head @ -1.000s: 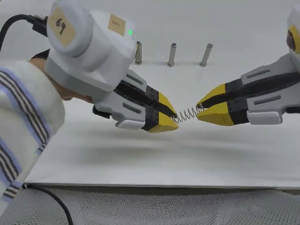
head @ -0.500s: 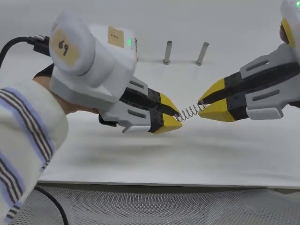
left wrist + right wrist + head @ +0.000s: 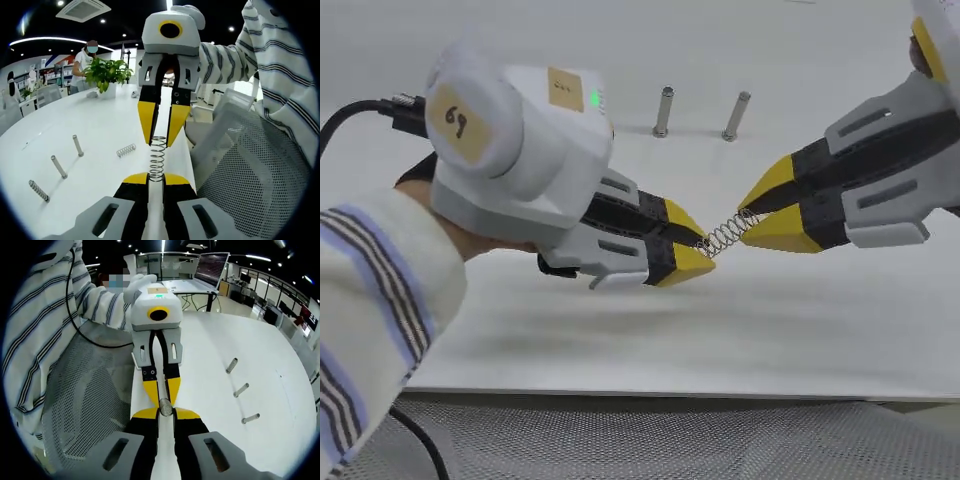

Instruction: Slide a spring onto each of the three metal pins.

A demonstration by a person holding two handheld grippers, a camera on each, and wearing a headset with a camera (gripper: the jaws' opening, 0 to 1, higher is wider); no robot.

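The spring [image 3: 725,234] hangs in the air, clear of the white table [image 3: 620,340], and bridges two pairs of yellow tips. One end sits between the jaws of the left gripper [image 3: 156,178], which are drawn in until only the coil's width parts them. The other end is nipped at the very tips of the right gripper [image 3: 162,139], whose jaws are closed to the same narrow gap. Both seem to grip the one spring, end to end.

The main risk is in letting go. If either gripper pulls away while both are pinching, the coil could stretch or kink, and a bent spring would bind on a pin. If one releases while the coil is under tension, the spring could flick out of the other's shallow tip hold and drop.

Ahead of the left gripper and off to its left stand a bare pin [image 3: 58,166] and a second bare pin [image 3: 77,145]. A third pin [image 3: 38,190] already carries a coil. A loose spring [image 3: 126,149] lies between them and the tips, where a low sweep could knock it away. A spring held crooked would likely catch on a pin's top.
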